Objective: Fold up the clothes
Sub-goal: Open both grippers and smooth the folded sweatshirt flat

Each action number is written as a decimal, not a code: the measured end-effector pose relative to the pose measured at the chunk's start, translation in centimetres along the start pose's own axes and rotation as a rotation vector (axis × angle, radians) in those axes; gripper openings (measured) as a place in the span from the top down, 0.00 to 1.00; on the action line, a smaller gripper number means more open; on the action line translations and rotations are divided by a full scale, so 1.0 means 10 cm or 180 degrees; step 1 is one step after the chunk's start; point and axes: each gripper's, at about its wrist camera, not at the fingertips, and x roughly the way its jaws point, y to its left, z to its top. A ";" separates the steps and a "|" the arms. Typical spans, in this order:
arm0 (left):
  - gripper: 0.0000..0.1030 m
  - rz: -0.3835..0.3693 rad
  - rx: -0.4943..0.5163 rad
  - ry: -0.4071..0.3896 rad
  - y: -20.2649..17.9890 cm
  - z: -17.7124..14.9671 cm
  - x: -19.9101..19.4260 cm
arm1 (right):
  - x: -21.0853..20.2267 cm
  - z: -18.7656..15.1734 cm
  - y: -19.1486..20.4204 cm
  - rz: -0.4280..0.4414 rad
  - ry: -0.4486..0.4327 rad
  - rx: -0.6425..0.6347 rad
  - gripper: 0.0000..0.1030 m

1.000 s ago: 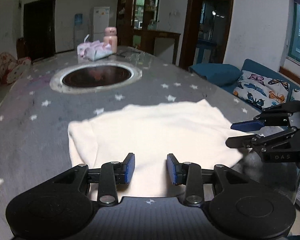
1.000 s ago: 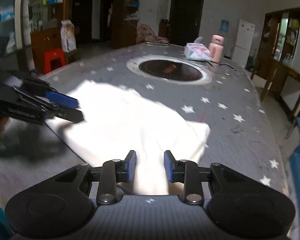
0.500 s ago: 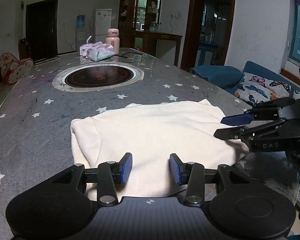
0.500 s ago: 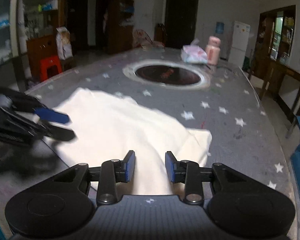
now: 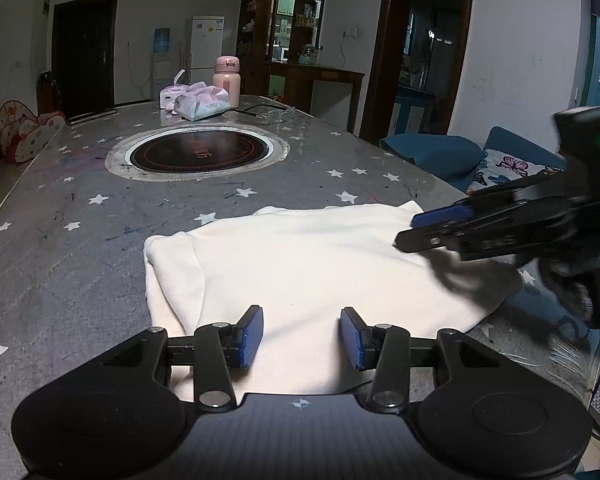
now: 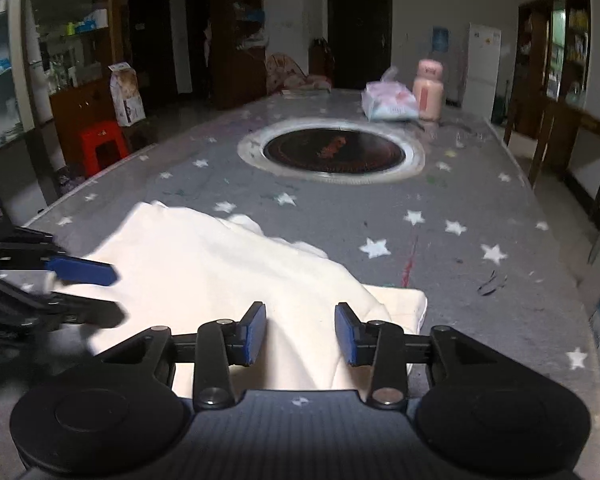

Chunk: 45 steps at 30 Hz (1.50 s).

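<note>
A cream-white garment (image 5: 300, 264) lies folded flat near the front edge of the grey star-patterned table (image 5: 60, 240); it also shows in the right wrist view (image 6: 204, 264). My left gripper (image 5: 301, 337) is open and empty, just above the garment's near edge. My right gripper (image 6: 301, 333) is open and empty over the garment's right end. In the left wrist view the right gripper (image 5: 416, 230) reaches in from the right over the cloth. In the right wrist view the left gripper (image 6: 100, 292) reaches in from the left.
A round black cooktop (image 5: 198, 154) is set in the table's middle. A pink bottle (image 5: 227, 81) and a tissue pack (image 5: 200, 102) stand at the far end. A blue sofa with cushions (image 5: 500, 164) is right of the table. A red stool (image 6: 102, 146) stands at the left.
Both grippers have lifted and tilted a little, so more of the room shows. The right gripper has moved further in over the garment's right end. The garment has not moved.
</note>
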 end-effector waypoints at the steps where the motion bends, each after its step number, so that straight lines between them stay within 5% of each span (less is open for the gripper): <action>1: 0.55 -0.0006 0.0000 -0.0003 0.01 0.00 0.00 | 0.06 0.00 -0.04 -0.0016 0.0031 0.0025 0.65; 19: 0.53 -0.0036 -0.0043 0.0004 0.03 0.01 -0.01 | 0.33 0.29 -0.08 0.0127 0.0098 0.0187 0.70; 27: 0.50 0.0024 -0.0057 -0.0070 -0.02 0.08 -0.06 | -0.12 0.10 0.24 0.0162 -0.0042 -0.0217 0.69; 34: 0.50 0.0143 -0.0092 -0.0016 0.04 0.03 -0.09 | -0.13 -0.09 0.45 0.0043 -0.0023 -0.0509 0.68; 45: 0.50 0.0355 -0.0204 -0.0078 0.14 -0.06 -0.28 | -0.12 -0.11 0.67 0.0217 -0.0054 -0.0620 0.67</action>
